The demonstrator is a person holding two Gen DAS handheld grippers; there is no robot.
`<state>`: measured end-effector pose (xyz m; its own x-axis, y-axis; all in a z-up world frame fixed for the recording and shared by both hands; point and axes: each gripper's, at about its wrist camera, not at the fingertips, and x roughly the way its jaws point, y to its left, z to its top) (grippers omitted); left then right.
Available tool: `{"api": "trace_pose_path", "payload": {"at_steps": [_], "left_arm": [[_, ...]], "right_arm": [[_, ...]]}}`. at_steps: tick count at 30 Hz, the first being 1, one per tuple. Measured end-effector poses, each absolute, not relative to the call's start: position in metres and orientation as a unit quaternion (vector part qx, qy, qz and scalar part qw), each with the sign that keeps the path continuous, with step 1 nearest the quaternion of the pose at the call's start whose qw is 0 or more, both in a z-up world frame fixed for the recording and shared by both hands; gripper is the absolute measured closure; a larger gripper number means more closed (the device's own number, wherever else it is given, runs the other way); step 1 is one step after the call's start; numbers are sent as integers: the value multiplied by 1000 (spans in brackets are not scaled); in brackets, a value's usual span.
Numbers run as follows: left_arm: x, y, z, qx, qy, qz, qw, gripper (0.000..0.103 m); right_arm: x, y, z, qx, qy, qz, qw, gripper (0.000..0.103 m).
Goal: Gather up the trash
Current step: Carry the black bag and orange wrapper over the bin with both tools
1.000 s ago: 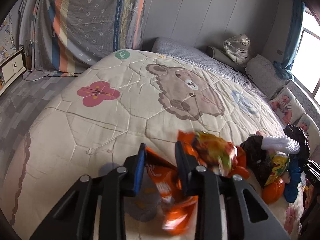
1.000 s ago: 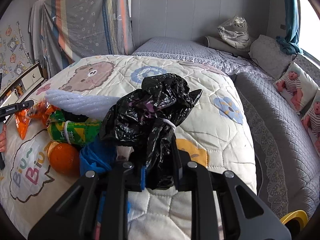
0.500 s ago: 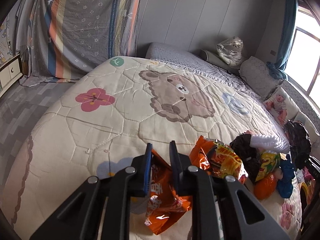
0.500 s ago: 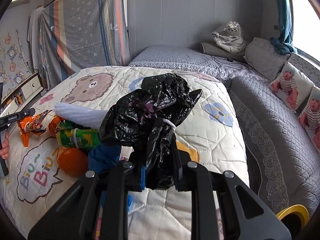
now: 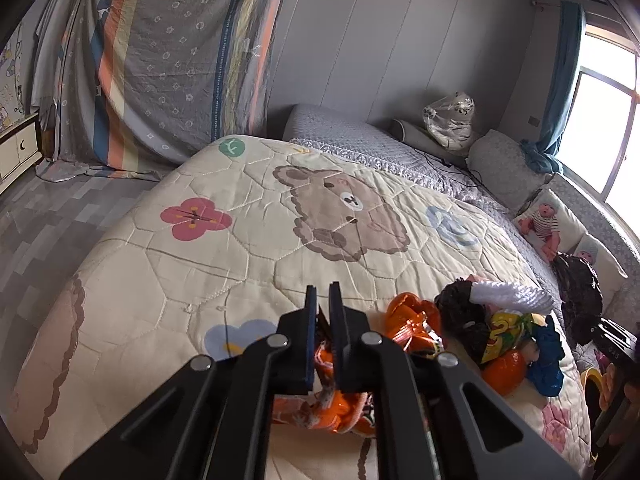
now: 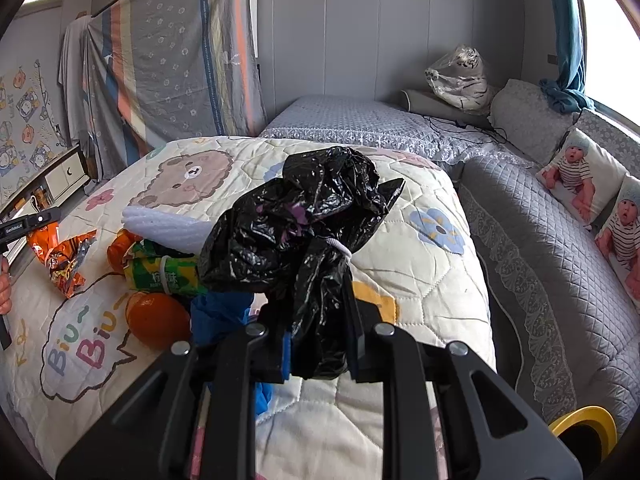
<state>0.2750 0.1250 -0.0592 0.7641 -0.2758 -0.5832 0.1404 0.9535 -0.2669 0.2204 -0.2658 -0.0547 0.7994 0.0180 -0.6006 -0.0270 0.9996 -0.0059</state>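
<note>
Looking along the left gripper [image 5: 323,300], its two fingers are squeezed tight on the orange snack wrapper [image 5: 332,412], which hangs crumpled under them just above the bear quilt [image 5: 248,264]. Pinching a thin edge like that is probably the easiest way to lift such a floppy thing. More trash waits in a heap to the right: an orange fruit [image 5: 502,368], a blue bag [image 5: 548,360] and a white foam net [image 5: 508,294].

From the right gripper [image 6: 318,312], the fingers are clamped on the neck of a black trash bag [image 6: 304,224], holding it up. I think it is kept near the heap so the trash can go in. The wrapper shows far left, off the quilt.
</note>
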Motion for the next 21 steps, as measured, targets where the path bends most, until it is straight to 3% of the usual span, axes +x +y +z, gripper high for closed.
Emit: {"api": "trace_pose_path", "payload": {"at_steps": [21], "left_arm": [[243, 53, -13, -85, 289, -198, 933, 99]], "right_arm": [[182, -284, -39, -11, 297, -7, 955, 85]]}}
